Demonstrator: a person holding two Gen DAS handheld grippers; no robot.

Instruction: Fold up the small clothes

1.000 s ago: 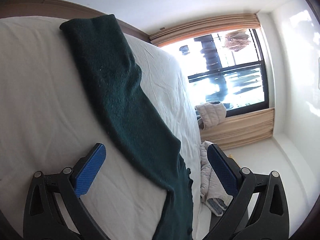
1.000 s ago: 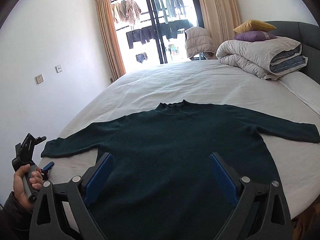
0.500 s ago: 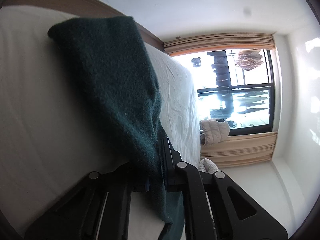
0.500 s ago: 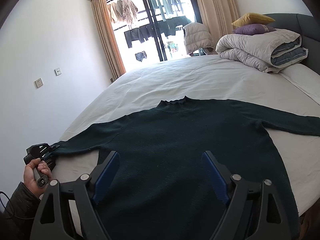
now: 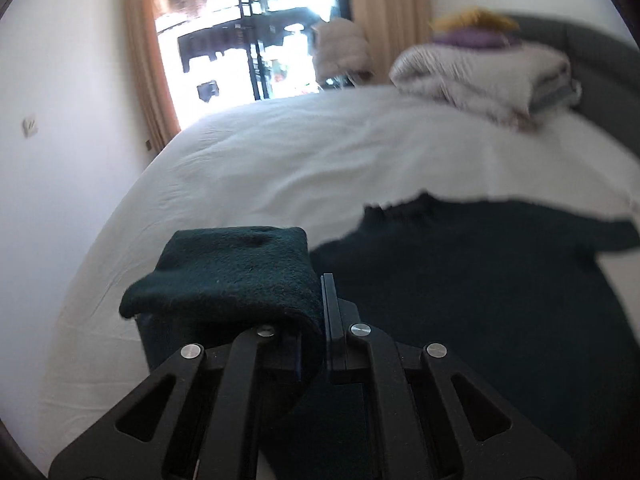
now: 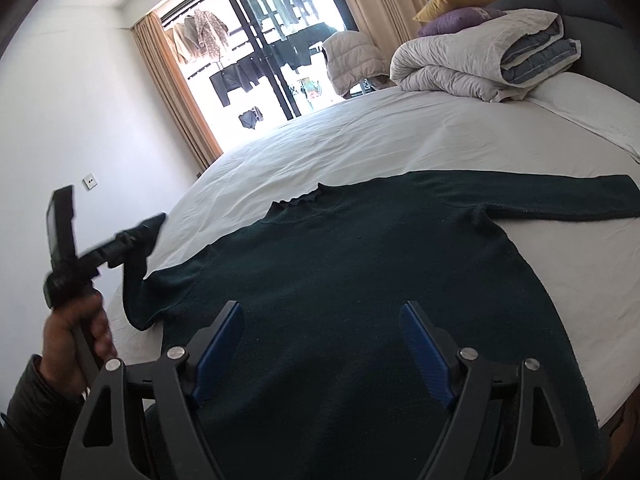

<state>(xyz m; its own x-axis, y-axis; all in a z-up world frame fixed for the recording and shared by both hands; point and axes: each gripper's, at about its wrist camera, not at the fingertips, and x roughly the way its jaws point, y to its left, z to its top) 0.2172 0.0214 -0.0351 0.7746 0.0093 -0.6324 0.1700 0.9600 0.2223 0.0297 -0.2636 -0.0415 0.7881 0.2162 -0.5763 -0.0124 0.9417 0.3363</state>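
Note:
A dark green sweater point(image 6: 360, 272) lies flat on the white bed point(image 6: 400, 136), collar toward the window, its right sleeve point(image 6: 560, 196) stretched out. My left gripper point(image 5: 318, 320) is shut on the left sleeve cuff point(image 5: 240, 272), which drapes over its fingers; in the right wrist view it point(image 6: 132, 240) holds the sleeve lifted above the bed's left edge. My right gripper point(image 6: 322, 344) is open and empty, low over the sweater's lower body.
A folded grey duvet point(image 6: 480, 60) with purple and yellow pillows point(image 6: 456, 8) sits at the headboard, far right. A puffy jacket point(image 6: 352, 60) hangs by the window. A wall point(image 6: 80, 120) runs along the bed's left side.
My left gripper closed on the left sleeve cuff, lifted it off the bed and swung to face across the bed. My right gripper moved slightly closer over the sweater, still open.

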